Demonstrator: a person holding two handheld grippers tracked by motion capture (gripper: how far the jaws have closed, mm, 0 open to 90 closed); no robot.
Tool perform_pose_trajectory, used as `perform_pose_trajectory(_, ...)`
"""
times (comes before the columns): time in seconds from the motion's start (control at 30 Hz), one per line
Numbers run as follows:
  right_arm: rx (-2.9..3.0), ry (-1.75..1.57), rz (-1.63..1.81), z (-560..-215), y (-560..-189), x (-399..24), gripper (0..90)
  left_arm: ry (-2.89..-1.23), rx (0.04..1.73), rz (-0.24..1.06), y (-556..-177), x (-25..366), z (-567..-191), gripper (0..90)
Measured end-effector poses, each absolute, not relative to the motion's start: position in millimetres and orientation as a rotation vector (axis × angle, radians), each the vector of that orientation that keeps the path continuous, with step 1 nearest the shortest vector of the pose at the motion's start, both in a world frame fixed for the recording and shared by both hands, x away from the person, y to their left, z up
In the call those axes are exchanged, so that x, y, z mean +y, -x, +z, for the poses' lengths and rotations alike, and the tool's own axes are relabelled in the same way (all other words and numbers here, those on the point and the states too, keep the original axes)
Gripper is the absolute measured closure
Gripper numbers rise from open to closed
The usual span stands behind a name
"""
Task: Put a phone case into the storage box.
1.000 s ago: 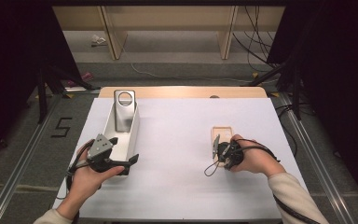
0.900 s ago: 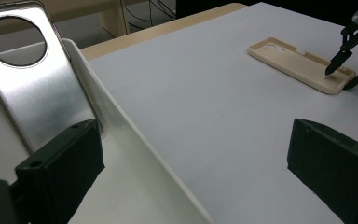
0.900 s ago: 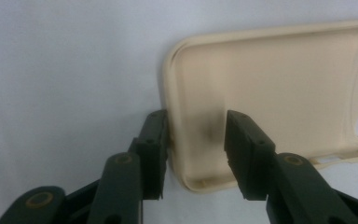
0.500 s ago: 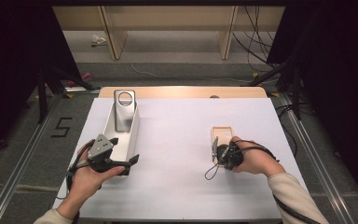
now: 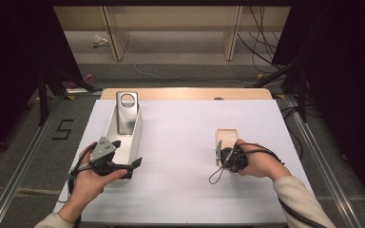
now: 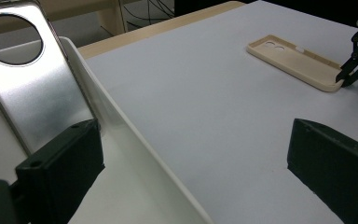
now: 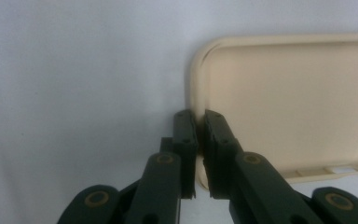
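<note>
Already the right gripper (image 7: pixel 198 122) had pinched the near end wall of the beige phone case (image 5: pixel 227 137), so the pick-up step was in hand.

Its jaws had just been closing and now stood narrow, one pad outside the case's rim and one inside, with the thin wall squeezed between them; the case lay flat on the white table (image 5: pixel 180 142), open side up, right of centre. The left gripper (image 5: pixel 126 167) hung wide and held nothing, one jaw over the white tray (image 5: pixel 132 142), whose far end propped a silver phone back (image 5: pixel 126 111), the other jaw beyond the tray's wall. Judging by this, the next move called for a steady lift without twisting, since so thin an edge could slip or flex out of the pinch.
</note>
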State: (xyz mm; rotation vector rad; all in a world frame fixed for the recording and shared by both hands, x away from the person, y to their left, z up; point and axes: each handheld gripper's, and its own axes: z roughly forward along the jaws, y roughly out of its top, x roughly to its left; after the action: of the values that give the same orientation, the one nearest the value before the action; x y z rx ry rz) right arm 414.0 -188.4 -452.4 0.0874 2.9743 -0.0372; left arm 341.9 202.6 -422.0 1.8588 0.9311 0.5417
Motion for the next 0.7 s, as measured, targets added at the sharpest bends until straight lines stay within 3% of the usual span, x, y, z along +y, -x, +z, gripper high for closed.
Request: perform_pose_trajectory(0.7, 2.969, -0.155, 0.051, -447.7, -413.3, -196.4, 86.5, -1.857, 0.935, 0.535, -341.8, 203.1, -422.4, 3.6)
